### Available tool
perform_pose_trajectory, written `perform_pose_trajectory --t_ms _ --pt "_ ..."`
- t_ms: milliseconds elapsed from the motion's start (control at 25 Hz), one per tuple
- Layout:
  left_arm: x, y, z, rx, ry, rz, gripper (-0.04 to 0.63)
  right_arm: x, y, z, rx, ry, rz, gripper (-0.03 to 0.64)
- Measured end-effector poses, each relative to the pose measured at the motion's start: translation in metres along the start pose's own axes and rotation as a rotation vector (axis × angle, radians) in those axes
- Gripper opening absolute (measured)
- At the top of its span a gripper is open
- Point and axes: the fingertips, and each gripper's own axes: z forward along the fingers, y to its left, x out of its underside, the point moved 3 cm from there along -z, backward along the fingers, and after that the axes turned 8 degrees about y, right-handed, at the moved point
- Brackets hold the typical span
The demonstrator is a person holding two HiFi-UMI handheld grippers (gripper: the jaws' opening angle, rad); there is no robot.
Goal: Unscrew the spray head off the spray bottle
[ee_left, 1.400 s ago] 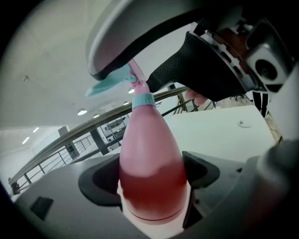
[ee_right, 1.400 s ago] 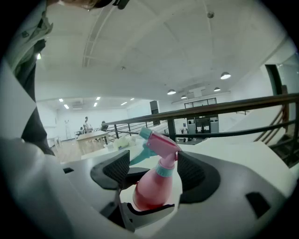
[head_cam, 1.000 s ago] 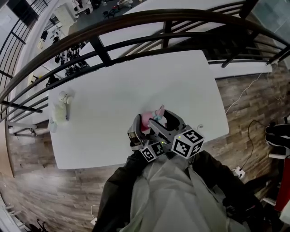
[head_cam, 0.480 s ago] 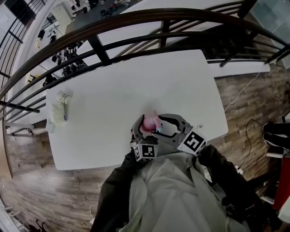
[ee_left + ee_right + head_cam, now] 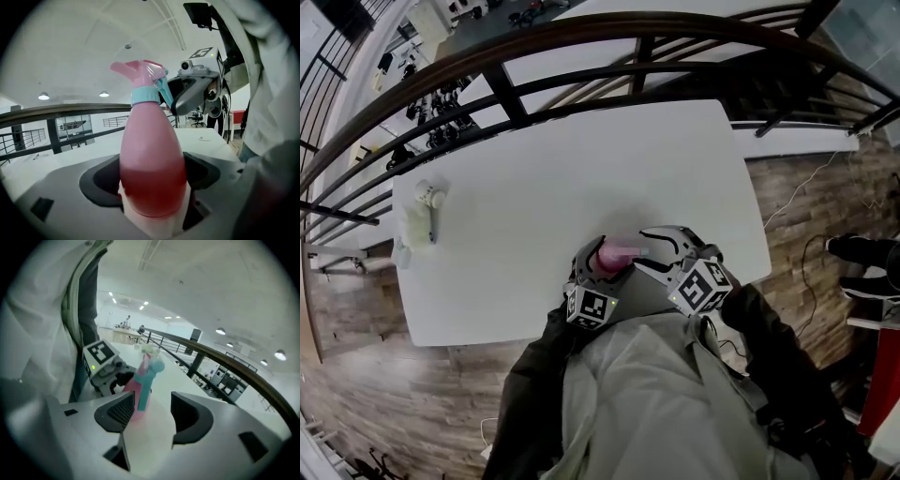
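Note:
A pink spray bottle [image 5: 152,159] stands up between the left gripper's jaws, and my left gripper [image 5: 152,180] is shut on its lower body. Its pink spray head [image 5: 140,75] sits on a teal collar, with a teal trigger on the right. In the head view the bottle [image 5: 607,259] is near the table's front edge, with my left gripper [image 5: 596,266] under it. My right gripper [image 5: 649,246] is at the spray head from the right. Its jaws are closing. In the right gripper view the teal trigger [image 5: 143,390] lies by the left jaw, with a wide gap to the other; the gripper [image 5: 152,408] is not pressing.
The white table [image 5: 581,169] ends just in front of the person's jacket. A pale spray bottle [image 5: 422,220] lies at its far left. A dark curved railing [image 5: 581,56] runs behind the table, with wooden floor around it.
The right gripper has swung round from the near side to the bottle's right, and its jaws have narrowed. The left gripper and bottle shifted slightly; the spray head now points right.

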Motion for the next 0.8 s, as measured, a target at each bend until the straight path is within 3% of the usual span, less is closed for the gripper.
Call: perform_pose_trajectory --t_ms 80,200,280,360,520,640,800 --pt "0.001 -0.003 0.001 0.018 0.003 0.011 0.414 0.01 -0.001 0.004 0.06 0.029 0.028 0.217" --pt "0.0 -0.004 0.002 0.03 0.004 0.013 0.414 0.02 -0.006 0.008 0.1 -0.039 0.267 0.213" --pt "0.0 -0.004 0.002 0.033 0.001 0.011 0.414 0.016 -0.003 -0.002 0.029 -0.127 0.477 0.21" --pt "-0.001 -0.003 0.002 0.035 0.004 0.012 0.414 0.005 0.006 -0.019 -0.047 -0.21 0.606 0.173" --pt "0.0 -0.002 0.003 0.032 0.003 0.02 0.414 -0.021 0.024 -0.034 -0.083 -0.225 0.558 0.126" --pt "0.001 0.0 0.003 0.029 0.005 0.02 0.414 -0.028 0.013 -0.012 -0.034 -0.21 0.487 0.127" --pt "0.001 -0.003 0.003 0.043 0.003 0.013 0.414 -0.03 0.016 0.017 -0.124 -0.161 0.36 0.268"
